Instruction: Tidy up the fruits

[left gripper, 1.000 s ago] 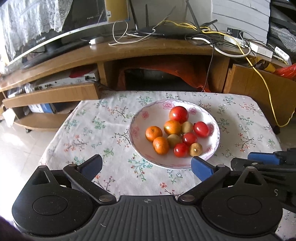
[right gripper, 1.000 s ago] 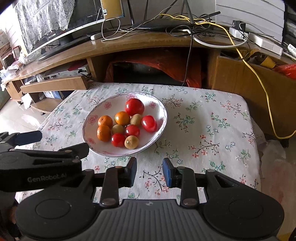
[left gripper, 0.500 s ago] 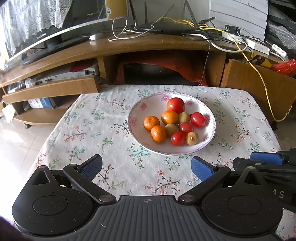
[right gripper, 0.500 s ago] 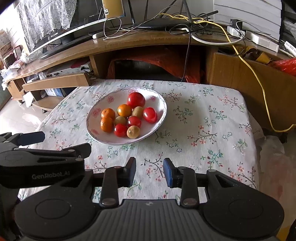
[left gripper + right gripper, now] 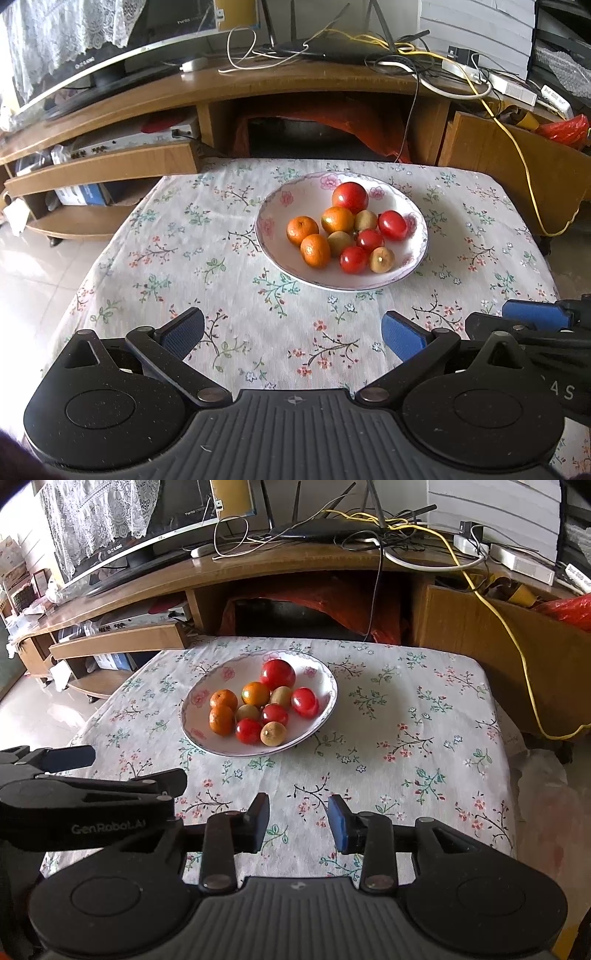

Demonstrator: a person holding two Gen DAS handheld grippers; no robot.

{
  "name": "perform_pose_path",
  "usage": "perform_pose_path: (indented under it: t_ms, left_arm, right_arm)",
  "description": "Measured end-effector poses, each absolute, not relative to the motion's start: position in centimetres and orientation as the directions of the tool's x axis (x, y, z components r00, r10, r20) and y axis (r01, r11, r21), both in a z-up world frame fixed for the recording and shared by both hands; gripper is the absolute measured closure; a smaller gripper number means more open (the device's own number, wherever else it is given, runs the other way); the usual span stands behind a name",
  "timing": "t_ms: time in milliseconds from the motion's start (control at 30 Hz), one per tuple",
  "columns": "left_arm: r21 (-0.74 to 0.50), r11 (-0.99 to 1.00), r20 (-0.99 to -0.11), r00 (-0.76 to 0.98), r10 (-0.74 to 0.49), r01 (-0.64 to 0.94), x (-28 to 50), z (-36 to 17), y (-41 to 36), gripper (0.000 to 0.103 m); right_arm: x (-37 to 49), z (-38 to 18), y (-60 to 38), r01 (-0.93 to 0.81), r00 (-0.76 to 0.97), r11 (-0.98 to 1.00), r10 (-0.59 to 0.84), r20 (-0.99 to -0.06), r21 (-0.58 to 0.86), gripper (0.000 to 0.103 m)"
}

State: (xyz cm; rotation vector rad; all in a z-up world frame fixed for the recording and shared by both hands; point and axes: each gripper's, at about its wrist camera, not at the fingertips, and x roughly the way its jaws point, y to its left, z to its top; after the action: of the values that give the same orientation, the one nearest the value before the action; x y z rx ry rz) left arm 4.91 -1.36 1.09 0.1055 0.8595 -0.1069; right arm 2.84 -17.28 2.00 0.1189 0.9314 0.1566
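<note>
A bowl (image 5: 415, 254) sits on the counter (image 5: 184, 258), toward its far side, with the fruits (image 5: 343, 232) clustered inside. Behind the counter stands a TV stand (image 5: 221, 85) carrying a monitor (image 5: 110, 66) at left and cables (image 5: 424, 66) at right.

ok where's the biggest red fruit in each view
Left wrist view: the biggest red fruit sits at the far side of the bowl, right of picture centre.
Right wrist view: the same fruit is at the bowl's far side, just left of centre.
Shared landmark: the yellow cable hanging at the right.
</note>
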Motion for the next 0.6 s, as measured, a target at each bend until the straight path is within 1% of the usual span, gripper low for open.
perform_pose_path:
  t_ms: [600]
  left_arm:
    - [0.063,0.986,-0.764,0.643,-0.052,0.154,3.6,1.0,-1.5,0.0]
  right_arm:
    - [1.4,2.0,-17.3,-0.081,0.583,0.981,0.191,-0.79,0.178,0.065]
